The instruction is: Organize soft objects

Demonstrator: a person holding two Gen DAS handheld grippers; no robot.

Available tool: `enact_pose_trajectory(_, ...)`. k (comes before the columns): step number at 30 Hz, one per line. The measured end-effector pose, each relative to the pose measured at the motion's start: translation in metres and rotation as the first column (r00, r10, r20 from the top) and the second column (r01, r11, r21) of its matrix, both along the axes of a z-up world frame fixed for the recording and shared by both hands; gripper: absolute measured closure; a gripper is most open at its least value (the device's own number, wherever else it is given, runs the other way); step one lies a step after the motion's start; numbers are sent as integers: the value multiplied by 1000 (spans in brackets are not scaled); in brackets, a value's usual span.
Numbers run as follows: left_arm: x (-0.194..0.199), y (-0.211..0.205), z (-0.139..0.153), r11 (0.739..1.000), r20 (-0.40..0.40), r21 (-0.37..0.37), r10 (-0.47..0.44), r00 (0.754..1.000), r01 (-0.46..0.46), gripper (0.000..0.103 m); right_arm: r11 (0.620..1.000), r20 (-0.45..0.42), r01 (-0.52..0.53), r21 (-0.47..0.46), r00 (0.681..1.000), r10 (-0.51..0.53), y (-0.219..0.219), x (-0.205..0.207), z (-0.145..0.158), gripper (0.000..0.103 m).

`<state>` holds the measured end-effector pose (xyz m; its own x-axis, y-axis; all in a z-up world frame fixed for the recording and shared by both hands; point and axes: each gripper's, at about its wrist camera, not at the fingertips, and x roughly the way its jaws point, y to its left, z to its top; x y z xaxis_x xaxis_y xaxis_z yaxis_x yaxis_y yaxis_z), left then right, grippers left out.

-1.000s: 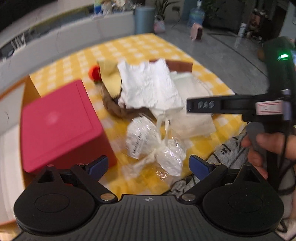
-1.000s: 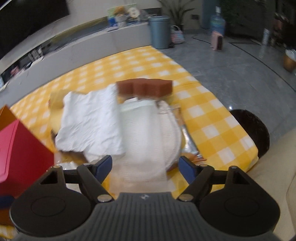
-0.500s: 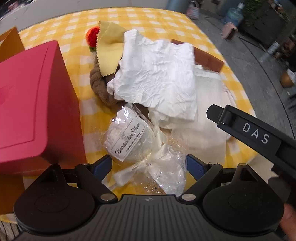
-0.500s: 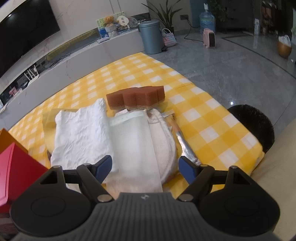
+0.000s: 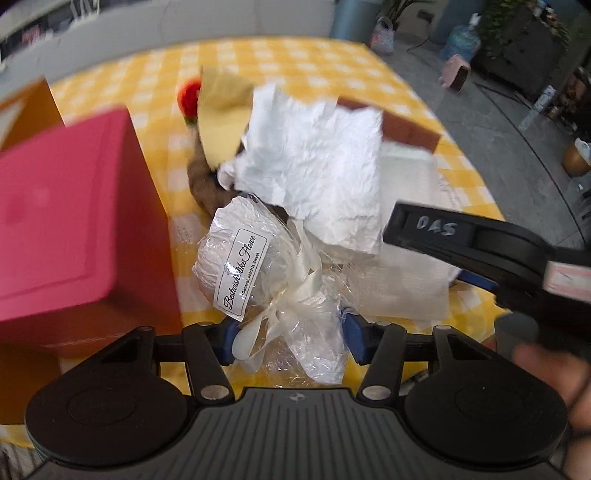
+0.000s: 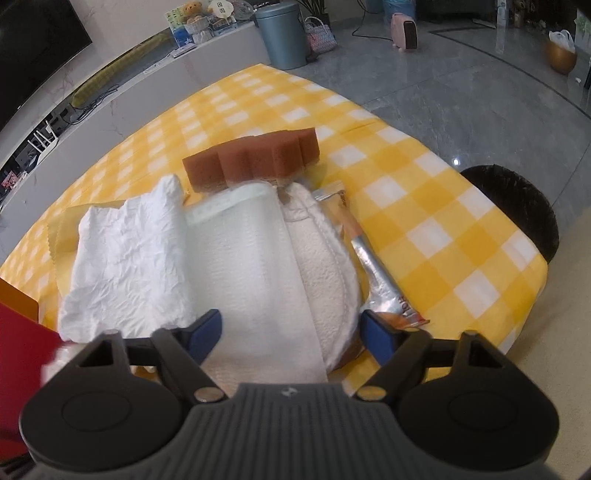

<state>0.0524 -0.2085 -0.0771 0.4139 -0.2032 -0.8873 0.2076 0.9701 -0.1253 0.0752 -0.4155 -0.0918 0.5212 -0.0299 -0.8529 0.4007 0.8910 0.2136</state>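
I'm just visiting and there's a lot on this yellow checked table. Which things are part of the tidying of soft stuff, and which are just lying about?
For the job:
- wrapped bundle
- white cloth
- mesh cloth
- round pad
- sponge
- yellow cloth
- brown rope
- red box, probably the bin

Lying about:
- foil sachet
- trash can
- black stool

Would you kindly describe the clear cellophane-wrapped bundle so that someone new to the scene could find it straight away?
Start at the big red box on the yellow checked tablecloth. Just to its right, at the near edge of the heap of white cloths, lies the clear cellophane-wrapped bundle. Alone among its neighbours, it is shiny, tied with a cream ribbon, and bears a white label in script lettering.
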Motion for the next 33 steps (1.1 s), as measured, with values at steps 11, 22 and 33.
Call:
enact_pose_trajectory(11,9,2,-9,991,-44,-52,-129,991,126,16,966,89,-81,246,994,61,-12,-17,2,66)
enact_pose_trajectory(22,30,11,-13,980,-155,-145,-159,975,136,44,954,152,-155,257,981,118,-7,-16,2,98)
enact_pose_trajectory(33,0,22,63,951,-2,-93,-296,955,295,44,917,323,-218,334,940,106,-21,-41,30,98)
